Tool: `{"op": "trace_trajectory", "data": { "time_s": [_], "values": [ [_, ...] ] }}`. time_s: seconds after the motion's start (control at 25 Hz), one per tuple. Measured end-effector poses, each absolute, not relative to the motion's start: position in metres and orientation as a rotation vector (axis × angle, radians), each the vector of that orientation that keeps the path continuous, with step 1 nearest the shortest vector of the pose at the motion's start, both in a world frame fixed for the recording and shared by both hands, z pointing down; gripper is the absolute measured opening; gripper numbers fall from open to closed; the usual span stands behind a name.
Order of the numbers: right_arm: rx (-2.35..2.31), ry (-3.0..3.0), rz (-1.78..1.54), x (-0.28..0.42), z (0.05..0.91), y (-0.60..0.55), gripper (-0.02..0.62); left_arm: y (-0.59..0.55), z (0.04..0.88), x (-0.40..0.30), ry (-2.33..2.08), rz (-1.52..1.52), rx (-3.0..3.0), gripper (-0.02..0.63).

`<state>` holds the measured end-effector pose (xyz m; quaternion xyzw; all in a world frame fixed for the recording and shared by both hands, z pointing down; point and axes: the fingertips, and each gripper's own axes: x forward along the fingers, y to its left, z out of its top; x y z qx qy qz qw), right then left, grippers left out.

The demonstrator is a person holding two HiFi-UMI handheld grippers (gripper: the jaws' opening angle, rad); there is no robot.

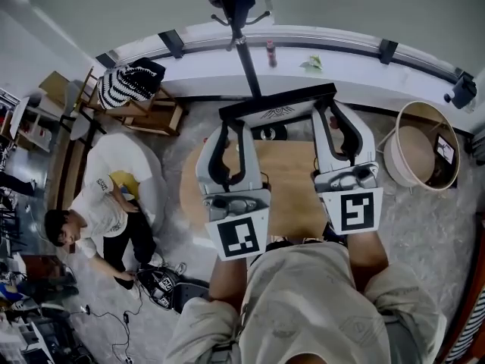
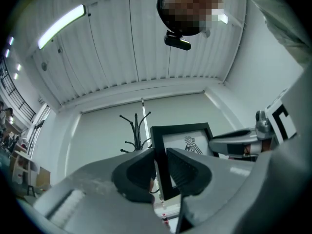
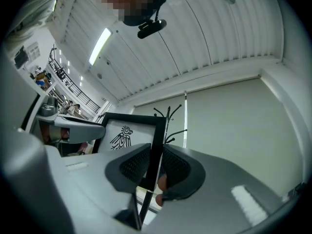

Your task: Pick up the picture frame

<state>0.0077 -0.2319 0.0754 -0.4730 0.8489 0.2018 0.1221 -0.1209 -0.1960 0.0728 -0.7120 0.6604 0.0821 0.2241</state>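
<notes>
Now the person is holding the picture frame (image 1: 276, 103) in the air between both grippers, above the far half of the round wooden bench (image 1: 292, 177) and clear of it. The left gripper (image 1: 227, 131) is clamping the frame's left side: in the left gripper view its fingers (image 2: 134, 172) are standing only narrowly apart, pressing on the black moulding from both faces. The right gripper (image 1: 337, 120) is doing the same on the right side, its ribbed fingers (image 3: 134, 167) squeezing the thin edge of the frame (image 3: 129, 130). The frame (image 2: 183, 140) is standing roughly upright, and its white sheet with a black bird-like emblem is showing to both gripper cameras. Beyond it, a black coat stand (image 1: 231, 6) is standing against the far wall. On the floor to the left, another person (image 1: 98, 211) is crouching, and to the right a round tub (image 1: 420, 146) is sitting on the floor.
</notes>
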Motion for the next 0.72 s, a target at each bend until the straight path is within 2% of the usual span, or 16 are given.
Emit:
{"op": "trace_trajectory", "data": {
  "time_s": [0.72],
  "values": [
    [-1.345,2.492,0.629,-0.015,0.074,-0.241,0.080,-0.201,0.075,-0.142,1.864,0.217,-1.938,0.089]
  ]
}}
